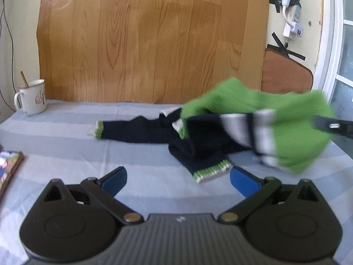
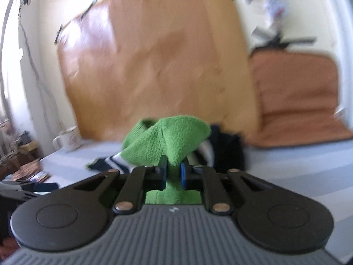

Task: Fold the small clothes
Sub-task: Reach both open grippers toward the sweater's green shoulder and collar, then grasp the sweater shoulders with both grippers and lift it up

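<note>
A small knitted sweater [image 1: 242, 119], green with navy sleeves and white stripes, lies partly on the blue striped cloth [image 1: 66, 137]. Its green body is lifted at the right, blurred. One navy sleeve [image 1: 132, 132] stretches left on the cloth; a cuff [image 1: 211, 172] lies near my left gripper. My left gripper [image 1: 178, 181] hovers open above the cloth, nothing between its blue pads. In the right wrist view my right gripper [image 2: 173, 172] is shut on a bunched fold of the green sweater [image 2: 167, 141], held above the cloth. Part of the right gripper [image 1: 333, 127] shows at the left view's right edge.
A white mug [image 1: 32, 97] with a spoon stands at the cloth's far left corner. A phone or card [image 1: 8, 167] lies at the left edge. A wood-pattern sheet [image 1: 154, 39] covers the wall behind. A brown cushion [image 2: 295, 97] sits at the back right.
</note>
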Demonstrator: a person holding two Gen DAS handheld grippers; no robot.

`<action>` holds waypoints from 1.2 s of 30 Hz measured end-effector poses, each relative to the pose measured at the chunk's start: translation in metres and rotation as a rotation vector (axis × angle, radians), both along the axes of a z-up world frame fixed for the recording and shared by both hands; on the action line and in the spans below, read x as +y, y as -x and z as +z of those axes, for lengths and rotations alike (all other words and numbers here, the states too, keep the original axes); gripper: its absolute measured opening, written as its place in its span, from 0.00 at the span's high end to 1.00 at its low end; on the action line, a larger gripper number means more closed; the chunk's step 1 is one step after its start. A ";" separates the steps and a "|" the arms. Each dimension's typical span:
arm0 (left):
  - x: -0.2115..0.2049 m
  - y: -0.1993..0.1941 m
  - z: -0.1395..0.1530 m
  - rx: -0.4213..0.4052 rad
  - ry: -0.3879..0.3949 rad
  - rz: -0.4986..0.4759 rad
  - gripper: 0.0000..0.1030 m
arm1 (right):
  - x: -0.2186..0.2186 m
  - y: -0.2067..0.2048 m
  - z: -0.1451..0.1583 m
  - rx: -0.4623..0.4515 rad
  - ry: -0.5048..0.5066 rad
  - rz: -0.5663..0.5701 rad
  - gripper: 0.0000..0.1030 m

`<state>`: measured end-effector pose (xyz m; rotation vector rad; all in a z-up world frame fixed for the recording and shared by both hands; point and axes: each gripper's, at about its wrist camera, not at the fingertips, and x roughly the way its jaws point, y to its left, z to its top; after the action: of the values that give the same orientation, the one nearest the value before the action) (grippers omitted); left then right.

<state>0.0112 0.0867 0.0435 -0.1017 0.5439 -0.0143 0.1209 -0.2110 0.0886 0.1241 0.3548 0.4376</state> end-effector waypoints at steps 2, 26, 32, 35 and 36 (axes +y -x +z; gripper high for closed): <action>0.000 -0.008 0.008 -0.026 -0.036 -0.001 0.00 | -0.022 0.017 0.013 -0.077 0.045 -0.067 0.86; -0.155 -0.065 0.001 -0.114 -0.464 -0.484 0.01 | -0.134 0.008 -0.036 0.095 -0.067 -0.363 0.16; -0.173 -0.057 -0.021 -0.071 -0.516 -0.578 0.20 | -0.124 -0.003 -0.027 0.088 -0.168 -0.353 0.12; -0.174 -0.061 -0.032 -0.026 -0.533 -0.586 0.38 | -0.115 -0.015 -0.024 0.088 -0.142 -0.366 0.10; -0.173 -0.062 -0.033 -0.022 -0.516 -0.594 0.41 | -0.114 -0.019 -0.025 0.094 -0.125 -0.381 0.10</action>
<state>0.0727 -0.0860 0.0105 0.5652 0.5256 -0.4510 0.1403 -0.3247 0.0636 0.3286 0.3860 0.0769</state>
